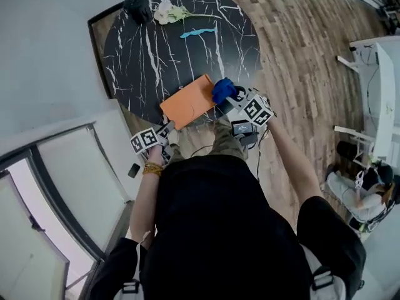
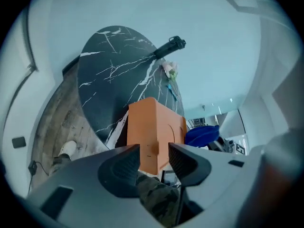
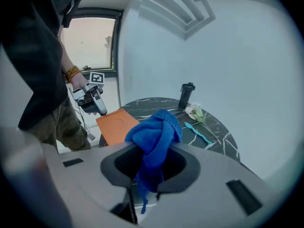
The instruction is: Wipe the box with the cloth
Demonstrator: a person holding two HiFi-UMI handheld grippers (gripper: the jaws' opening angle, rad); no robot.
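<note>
A flat orange box (image 1: 189,100) lies at the near edge of the round black marble table (image 1: 156,49), one corner over the rim. My left gripper (image 1: 167,134) is at that corner. In the left gripper view the box (image 2: 154,122) stands between the jaws and both pads rest against its sides, so my left gripper (image 2: 154,148) is shut on it. My right gripper (image 1: 236,99) hovers at the box's right end, shut on a bunched blue cloth (image 1: 223,90). In the right gripper view the cloth (image 3: 154,129) bulges out of my right gripper (image 3: 154,156), above the box (image 3: 116,125).
At the table's far side stand a black bottle (image 1: 137,6), white flowers (image 1: 167,11) and a turquoise strip (image 1: 199,32). A grey wall and window frame run along the left. On the wooden floor to the right are a white desk (image 1: 384,86) and a seated person (image 1: 359,192).
</note>
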